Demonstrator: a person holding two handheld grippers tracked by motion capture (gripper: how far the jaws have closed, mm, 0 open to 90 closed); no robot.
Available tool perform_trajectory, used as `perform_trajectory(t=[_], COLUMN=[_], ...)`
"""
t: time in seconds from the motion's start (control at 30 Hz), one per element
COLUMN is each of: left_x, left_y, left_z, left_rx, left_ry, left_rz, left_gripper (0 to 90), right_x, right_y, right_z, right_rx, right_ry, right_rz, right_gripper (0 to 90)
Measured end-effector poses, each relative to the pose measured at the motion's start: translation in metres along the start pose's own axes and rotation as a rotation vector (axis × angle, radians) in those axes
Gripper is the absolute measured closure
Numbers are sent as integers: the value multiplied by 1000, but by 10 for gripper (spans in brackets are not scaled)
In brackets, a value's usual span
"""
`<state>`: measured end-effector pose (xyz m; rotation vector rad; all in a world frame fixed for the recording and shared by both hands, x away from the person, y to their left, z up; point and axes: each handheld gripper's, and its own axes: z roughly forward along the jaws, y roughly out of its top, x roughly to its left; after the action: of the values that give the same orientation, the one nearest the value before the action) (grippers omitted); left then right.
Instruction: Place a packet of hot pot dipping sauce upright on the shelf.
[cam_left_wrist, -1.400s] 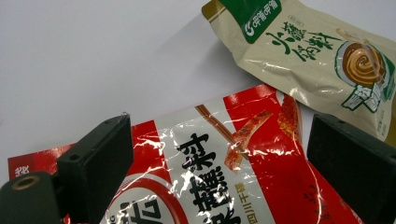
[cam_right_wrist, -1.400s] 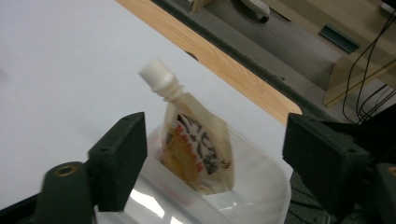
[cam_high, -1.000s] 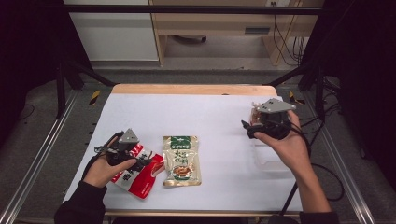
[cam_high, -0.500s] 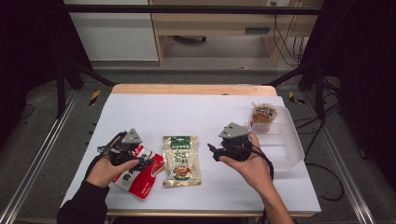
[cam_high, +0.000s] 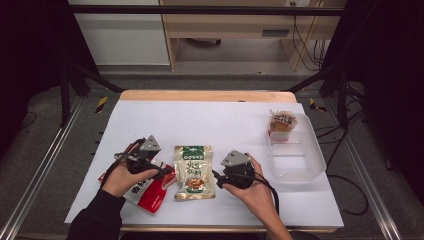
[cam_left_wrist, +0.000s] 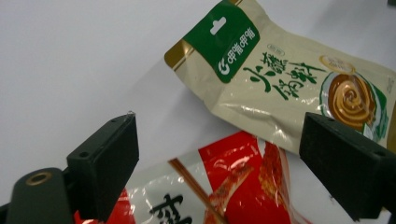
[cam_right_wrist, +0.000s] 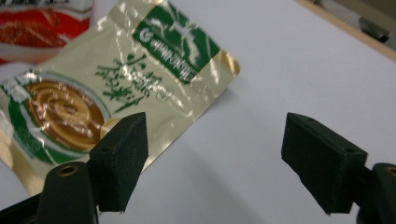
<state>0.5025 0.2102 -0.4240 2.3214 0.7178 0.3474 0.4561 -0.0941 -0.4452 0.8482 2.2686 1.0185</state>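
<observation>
The red packet is straddled by the left hand-held gripper, jaws apart and just closing, gripping nothing. The right hand-held gripper, likewise released and narrowing, is held beside the beige pouch, flat mid-bench. Farther right, a clear tray is seen.

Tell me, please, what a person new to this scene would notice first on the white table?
The eye goes first to the beige and green pouch lying flat near the table's front edge, with the right tool open beside its right edge. Just left of it, a red packet lies under the open left tool. At the far right, a clear bin holds one small packet at its far end.
</observation>
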Motion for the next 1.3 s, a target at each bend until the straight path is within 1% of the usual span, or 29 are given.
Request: perform_trajectory(t=[0.03, 0.1, 0.17, 0.2, 0.23, 0.3, 0.33, 0.37, 0.4, 0.43, 0.53, 0.57, 0.67, 0.7, 0.73, 0.8, 0.87, 0.93, 0.97, 1.0, 1.03, 1.07, 1.1, 1.13, 1.17, 1.23, 1.27, 1.3], left_x=[2, 5, 7, 8, 8, 8, 8, 8, 8, 9, 8, 7, 6, 5, 5, 6, 7, 6, 6, 5, 5, 5, 4, 4, 4, 2, 2, 1], left_y=[4, 8, 10, 11, 11, 11, 11, 10, 10, 11, 13, 13, 13, 14, 14, 14, 15, 15, 15, 15, 15, 15, 14, 14, 15, 15, 15, 16], left_z=[6, 13, 21, 25, 25, 35, 35, 42, 42, 45, 47, 48, 48, 47, 47, 45, 43, 43, 44, 44, 44, 44, 43, 43, 41, 39, 39, 38], left_rx=[-2, 4, 5, 10, 10, 46, 46, 56, 56, 49, 46, 50, 53, 46, 46, 40, 33, 34, 40, 44, 46, 43, 39, 39, 32, 34, 34, 38], left_ry=[-10, -24, -39, -48, -48, -56, -56, -65, -65, -79, -88, -99, -108, -110, -110, -113, -112, -114, -108, -92, -85, -76, -59, -59, -59, -60, -60, -60], left_rz=[-7, -5, -23, -22, -22, -9, -9, -9, -9, -25, -20, -23, -19, -29, -29, -47, -60, -62, -59, -55, -60, -61, -65, -65, -67, -57, -57, -48], left_gripper=[142, 159, 171, 178, 188, 196, 197, 201, 208, 227, 256, 284, 343, 385, 411, 469, 561, 623, 623, 660, 695, 736, 814, 833, 833, 891, 898, 900], right_x=[3, 3, 4, 5, 5, 5, 5, 4, 4, 4, 6, 6, 6, 6, 6, 5, 5, 5, 5, 5, 5, 5, 5, 5, 4, 3, 3, 3], right_y=[-2, -2, -3, -3, -3, -4, -4, -5, -5, -6, -6, -6, -6, -6, -6, -6, -6, -7, -7, -7, -7, -7, -7, -7, -7, -7, -7, -7], right_z=[3, 5, 6, 6, 6, 7, 7, 7, 7, 9, 9, 9, 9, 10, 10, 10, 10, 10, 10, 10, 10, 10, 10, 10, 10, 9, 9, 9], right_rx=[21, 23, 27, 30, 34, 36, 36, 43, 43, 48, 57, 57, 60, 61, 61, 62, 63, 63, 64, 65, 66, 66, 62, 62, 59, 60, 64, 62], right_ry=[14, 20, 16, 17, 20, 20, 20, 19, 19, 25, 23, 26, 25, 25, 25, 22, 21, 19, 19, 20, 18, 18, 15, 15, 15, 14, 12, 11], right_rz=[-6, -9, -16, -19, -23, -24, -24, -20, -20, -33, -35, -39, -40, -39, -39, -40, -38, -37, -37, -39, -42, -41, -42, -42, -44, -44, -41, -40], right_gripper=[231, 231, 231, 230, 228, 228, 228, 228, 228, 227, 227, 226, 226, 226, 226, 225, 225, 225, 225, 225, 225, 224, 225, 225, 224, 224, 224, 224])
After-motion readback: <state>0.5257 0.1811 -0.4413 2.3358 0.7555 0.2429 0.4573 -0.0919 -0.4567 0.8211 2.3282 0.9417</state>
